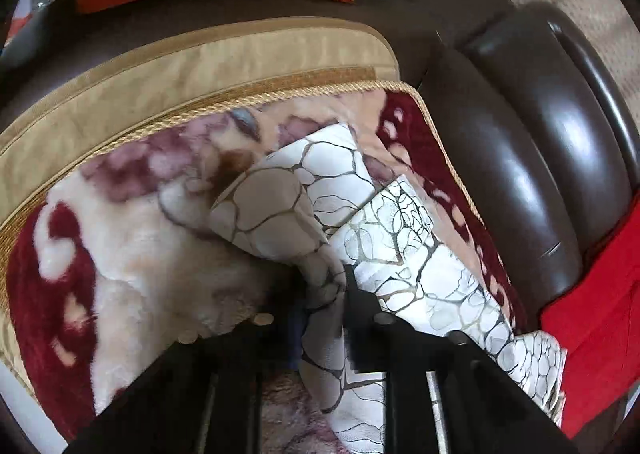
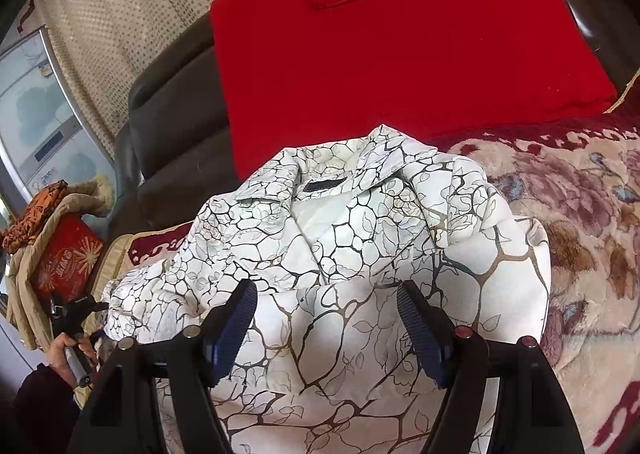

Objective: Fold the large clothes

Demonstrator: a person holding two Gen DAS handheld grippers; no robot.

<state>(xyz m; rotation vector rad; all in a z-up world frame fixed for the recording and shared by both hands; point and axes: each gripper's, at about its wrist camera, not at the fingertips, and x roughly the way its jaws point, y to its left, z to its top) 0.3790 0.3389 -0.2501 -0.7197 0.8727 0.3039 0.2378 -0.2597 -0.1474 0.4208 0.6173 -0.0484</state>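
Note:
A white shirt with a dark crackle print (image 2: 360, 238) lies bunched on a floral blanket (image 2: 580, 222), collar toward the red cushion. My right gripper (image 2: 326, 294) is open just above the shirt's near part, its blue pads on either side of a fabric fold. In the left wrist view the same shirt (image 1: 400, 254) runs from the gripper out over the blanket (image 1: 132, 238). My left gripper (image 1: 324, 294) is shut on a pinch of the shirt's edge. The left gripper also shows at the far left of the right wrist view (image 2: 76, 314), held by a hand.
A red cushion (image 2: 400, 62) leans on the dark leather sofa (image 2: 176, 126) behind the shirt. A tan cushion (image 1: 200, 66) and sofa armrest (image 1: 540, 158) border the blanket. A red box (image 2: 66, 258) with clothes draped on it stands at left.

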